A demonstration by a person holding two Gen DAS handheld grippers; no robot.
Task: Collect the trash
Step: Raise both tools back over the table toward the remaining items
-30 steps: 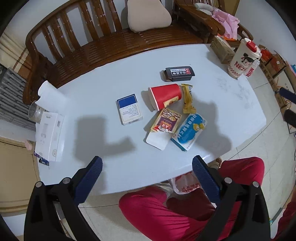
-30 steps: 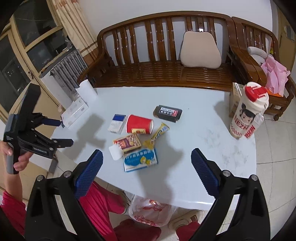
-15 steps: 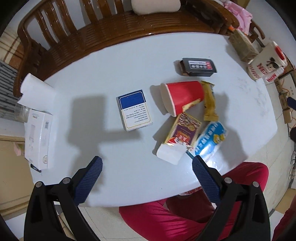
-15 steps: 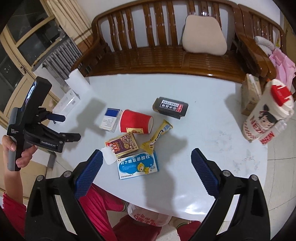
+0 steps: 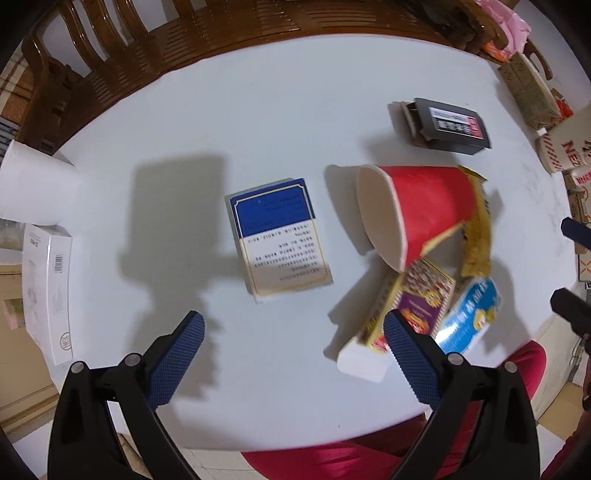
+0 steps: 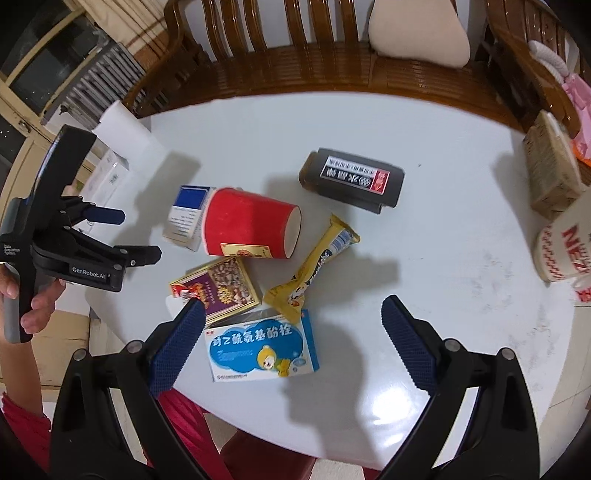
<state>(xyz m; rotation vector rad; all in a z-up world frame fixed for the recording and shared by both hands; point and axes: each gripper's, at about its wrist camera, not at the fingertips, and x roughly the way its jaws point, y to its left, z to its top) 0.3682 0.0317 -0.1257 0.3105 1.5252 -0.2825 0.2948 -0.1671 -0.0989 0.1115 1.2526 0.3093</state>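
Observation:
Trash lies on a white table (image 5: 258, 122): a blue-and-white box (image 5: 279, 236), a red paper cup (image 5: 417, 210) on its side, a yellow wrapper (image 5: 478, 240), a purple-and-gold box (image 5: 417, 299), a blue medicine box (image 5: 471, 321) and a black box (image 5: 448, 123). My left gripper (image 5: 293, 350) is open and empty, just short of the blue-and-white box. My right gripper (image 6: 291, 336) is open and empty, above the blue medicine box (image 6: 260, 349). The right wrist view also shows the cup (image 6: 247, 229), the wrapper (image 6: 314, 269) and the left gripper (image 6: 142, 236) from the side.
A wooden bench (image 6: 295, 70) with a beige cushion (image 6: 417, 35) stands behind the table. A white-and-red tumbler (image 6: 565, 247) and a brown carton (image 6: 550, 166) sit at the table's right end. A paper roll (image 5: 33, 188) and a white box (image 5: 46, 291) are at the left. Red-trousered legs (image 5: 369, 454) are below the near edge.
Both grippers have moved forward and down toward the table, so the trash fills more of each view. Nothing has been picked up or shifted.

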